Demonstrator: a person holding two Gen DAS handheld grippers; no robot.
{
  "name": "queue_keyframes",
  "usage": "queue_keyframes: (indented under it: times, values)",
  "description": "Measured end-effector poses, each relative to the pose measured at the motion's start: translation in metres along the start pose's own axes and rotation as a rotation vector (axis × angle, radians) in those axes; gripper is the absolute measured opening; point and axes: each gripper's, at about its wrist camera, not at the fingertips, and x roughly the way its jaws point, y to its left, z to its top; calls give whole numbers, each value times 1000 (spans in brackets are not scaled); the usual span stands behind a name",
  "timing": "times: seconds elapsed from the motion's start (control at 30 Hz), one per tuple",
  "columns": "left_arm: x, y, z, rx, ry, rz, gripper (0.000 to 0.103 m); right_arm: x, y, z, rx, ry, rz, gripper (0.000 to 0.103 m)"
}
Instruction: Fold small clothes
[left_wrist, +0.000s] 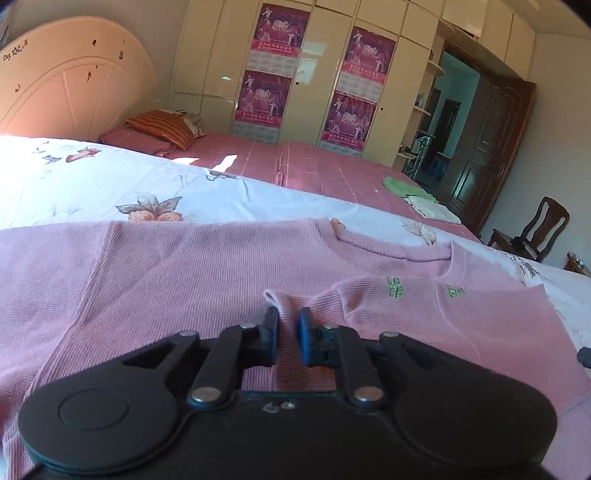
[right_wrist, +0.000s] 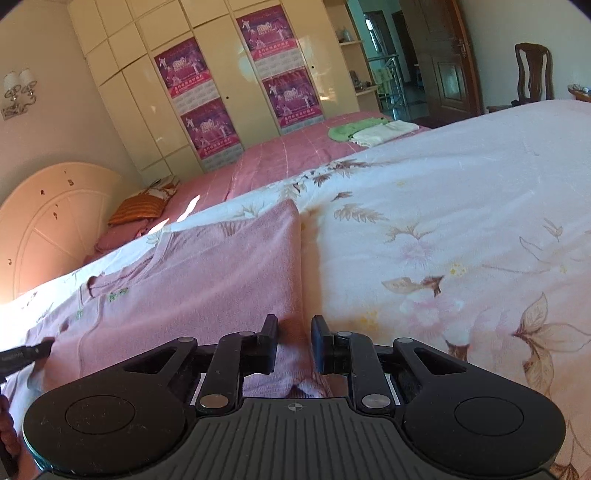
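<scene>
Open floral bedspread (right_wrist: 461, 206) is lying clear to the right of the pink sweater (right_wrist: 221, 266), offering free passage. Farther back, folded green and cream clothes (right_wrist: 369, 131) are occupying the bed's far edge, with the pillow (left_wrist: 162, 127) sitting by the headboard (left_wrist: 66, 81).

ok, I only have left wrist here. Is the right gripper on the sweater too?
Observer: Yes. The right gripper has the pink sweater between its pads, right at the garment's side edge.
Operator: Is that edge lying straight?
Observer: Looks so. In the right wrist view it runs as one straight line away from the gripper, across the floral quilt.
</scene>
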Motion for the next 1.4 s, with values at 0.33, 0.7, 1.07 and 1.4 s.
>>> queue_keyframes:
  times: [0.33, 0.7, 1.07, 1.4]
  values:
    - [13, -6, 10, 46, 12, 35, 33, 89, 17, 52, -170, 113, 17, 18]
    - [-13, -62, 13, 109, -18, -150, 41, 71, 51, 43, -222, 112, 110, 8]
    - [51, -99, 9, 199, 69, -120, 50, 116, 74, 31, -273, 130, 26, 9]
    - [24, -151, -25, 355, 71, -127, 57, 59, 84, -12, -361, 159, 96, 13]
